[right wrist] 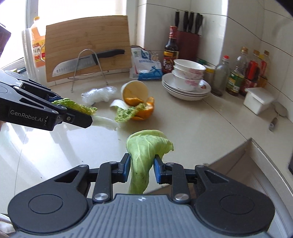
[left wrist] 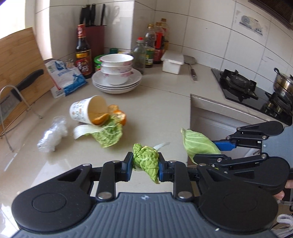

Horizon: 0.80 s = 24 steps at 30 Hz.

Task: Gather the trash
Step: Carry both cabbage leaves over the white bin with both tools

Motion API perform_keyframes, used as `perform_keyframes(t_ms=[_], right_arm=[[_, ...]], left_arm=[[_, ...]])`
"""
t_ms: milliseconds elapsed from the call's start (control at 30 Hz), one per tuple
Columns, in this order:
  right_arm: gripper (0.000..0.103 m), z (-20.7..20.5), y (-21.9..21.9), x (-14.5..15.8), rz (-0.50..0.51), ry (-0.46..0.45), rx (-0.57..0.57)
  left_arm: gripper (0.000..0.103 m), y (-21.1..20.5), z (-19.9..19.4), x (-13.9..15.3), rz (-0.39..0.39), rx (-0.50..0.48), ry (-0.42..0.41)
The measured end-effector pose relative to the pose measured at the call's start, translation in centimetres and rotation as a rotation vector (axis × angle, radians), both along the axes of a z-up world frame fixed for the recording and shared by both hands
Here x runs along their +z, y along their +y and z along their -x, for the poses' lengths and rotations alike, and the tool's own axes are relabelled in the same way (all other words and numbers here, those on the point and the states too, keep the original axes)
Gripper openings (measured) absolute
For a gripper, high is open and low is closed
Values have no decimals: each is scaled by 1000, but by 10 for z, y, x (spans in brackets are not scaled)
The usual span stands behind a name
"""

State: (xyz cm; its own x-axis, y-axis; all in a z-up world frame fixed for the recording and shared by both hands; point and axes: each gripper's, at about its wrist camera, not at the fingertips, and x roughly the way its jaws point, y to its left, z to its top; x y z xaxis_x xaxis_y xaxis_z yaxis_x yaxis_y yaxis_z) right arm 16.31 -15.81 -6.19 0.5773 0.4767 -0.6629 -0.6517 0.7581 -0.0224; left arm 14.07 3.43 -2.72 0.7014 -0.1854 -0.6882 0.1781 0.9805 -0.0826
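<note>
The left claw [left wrist: 145, 165] was clenched on a crinkled green cabbage leaf [left wrist: 146, 161], the right claw [right wrist: 142, 169] on a smooth pale-green leaf [right wrist: 146, 152], both above the beige counter [right wrist: 201, 128]. The limp leaves, thinly pinched, might slip out before reaching a bin.

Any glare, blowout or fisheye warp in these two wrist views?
Left wrist: window glare streaks the counter at lower left; tile lines bow; crinkled leaf in the left gripper sharp. Right wrist: window blown out, sheen on the counter at left; smooth leaf in the right gripper sharp.
</note>
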Motion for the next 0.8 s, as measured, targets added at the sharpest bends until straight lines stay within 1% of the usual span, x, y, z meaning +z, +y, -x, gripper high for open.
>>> perform_keyframes(t_ms=[167,300,433,533,600,667,700,733,767,800], right_arm=[[31,5,-46,-13,23,24,-132],[31,0,-81,-33,44,64,-228],[32,-11,-107,-60,69,113,-294],[33,-19,-123,-80,85,145,-323],[39,-25,-129,-90,99,150,-335],[49,-29,-134,-97,112,148,-346],[50,-32,-136,-100,114,154,-347],[53,-34,-138,-102,114,159,-352],[62,-36,-140,-102,113,159,-359],[68,-37,-142,-102,107,155,-362]], left_arm=[[24,-45,-14,-5,13,-127,3],[24,-75,-23,-13,20,-201,14],[24,-101,-33,-21,19,-248,29],[24,-116,-39,-26,12,-268,39],[24,-124,-43,-29,6,-276,44],[24,-131,-47,-32,3,-283,48],[24,-134,-50,-33,1,-285,50],[24,-137,-52,-34,-2,-290,51],[24,-140,-54,-36,-5,-295,54],[24,-143,-56,-37,-8,-299,56]])
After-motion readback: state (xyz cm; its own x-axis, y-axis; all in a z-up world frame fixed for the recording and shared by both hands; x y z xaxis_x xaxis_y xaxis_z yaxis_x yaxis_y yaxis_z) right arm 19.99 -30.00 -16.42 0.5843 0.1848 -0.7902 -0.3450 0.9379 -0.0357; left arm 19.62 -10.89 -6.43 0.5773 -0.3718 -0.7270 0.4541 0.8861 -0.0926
